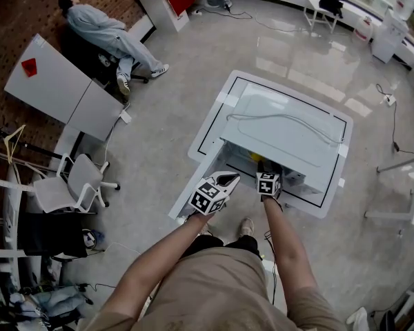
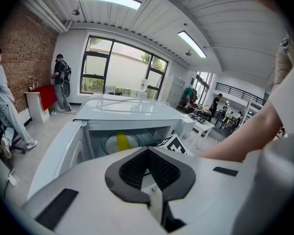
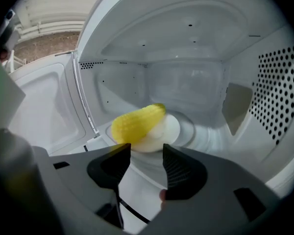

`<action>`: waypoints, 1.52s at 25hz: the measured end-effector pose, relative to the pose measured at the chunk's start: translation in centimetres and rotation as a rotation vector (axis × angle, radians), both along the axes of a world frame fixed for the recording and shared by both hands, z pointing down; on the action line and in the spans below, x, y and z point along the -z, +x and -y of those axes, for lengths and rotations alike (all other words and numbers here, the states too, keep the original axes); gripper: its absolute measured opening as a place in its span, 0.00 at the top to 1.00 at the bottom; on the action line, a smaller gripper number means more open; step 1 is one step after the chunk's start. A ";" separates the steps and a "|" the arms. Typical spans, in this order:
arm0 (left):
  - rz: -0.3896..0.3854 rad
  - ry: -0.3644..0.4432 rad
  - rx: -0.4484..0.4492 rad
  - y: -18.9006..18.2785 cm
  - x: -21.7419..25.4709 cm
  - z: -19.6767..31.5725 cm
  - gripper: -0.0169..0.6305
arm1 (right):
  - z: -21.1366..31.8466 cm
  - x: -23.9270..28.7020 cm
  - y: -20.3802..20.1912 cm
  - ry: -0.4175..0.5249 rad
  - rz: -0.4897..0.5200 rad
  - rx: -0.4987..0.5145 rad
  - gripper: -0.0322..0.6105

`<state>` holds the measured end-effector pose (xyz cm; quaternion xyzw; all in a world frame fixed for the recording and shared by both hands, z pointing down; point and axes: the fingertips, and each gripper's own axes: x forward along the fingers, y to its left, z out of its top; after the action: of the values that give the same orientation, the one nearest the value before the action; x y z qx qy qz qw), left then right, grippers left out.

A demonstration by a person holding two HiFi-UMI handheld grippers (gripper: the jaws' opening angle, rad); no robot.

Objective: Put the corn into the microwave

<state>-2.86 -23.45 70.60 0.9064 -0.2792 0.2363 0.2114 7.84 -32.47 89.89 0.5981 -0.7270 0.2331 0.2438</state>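
The white microwave (image 1: 283, 136) stands on a white table (image 1: 214, 116) with its door (image 3: 44, 106) swung open to the left. A yellow corn cob (image 3: 137, 121) lies inside on a white plate (image 3: 170, 129); the corn (image 2: 122, 141) also shows in the left gripper view. My right gripper (image 3: 146, 153) is at the opening, open, its fingertips just short of the corn and nothing between them. From above the right gripper (image 1: 268, 183) sits at the cavity's mouth. My left gripper (image 1: 214, 192) hangs in front of the door, shut and empty, with its pads (image 2: 132, 168) meeting.
A white cable (image 1: 283, 119) lies across the microwave's top. A person (image 1: 103, 29) sits at the back left beside white tables (image 1: 55, 81). An office chair (image 1: 76, 185) stands left of me. Perforated wall (image 3: 279, 92) lines the cavity's right side.
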 end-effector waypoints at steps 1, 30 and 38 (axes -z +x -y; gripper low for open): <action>-0.002 0.000 0.001 0.0 0.0 0.0 0.97 | 0.2 0.3 0.2 0.012 0.003 -0.005 0.65; -0.341 0.296 0.095 0.2 17.4 -0.5 0.98 | -15.5 35.9 10.0 0.525 0.152 0.012 0.65; -0.375 0.437 0.057 1.8 20.8 -1.5 0.98 | -19.1 38.7 15.6 0.569 0.063 -0.065 0.65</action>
<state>-1.04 -21.91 49.83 0.9502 -0.3047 -0.0073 0.0658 23.41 -13.33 51.15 0.6578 -0.7509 0.0459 0.0357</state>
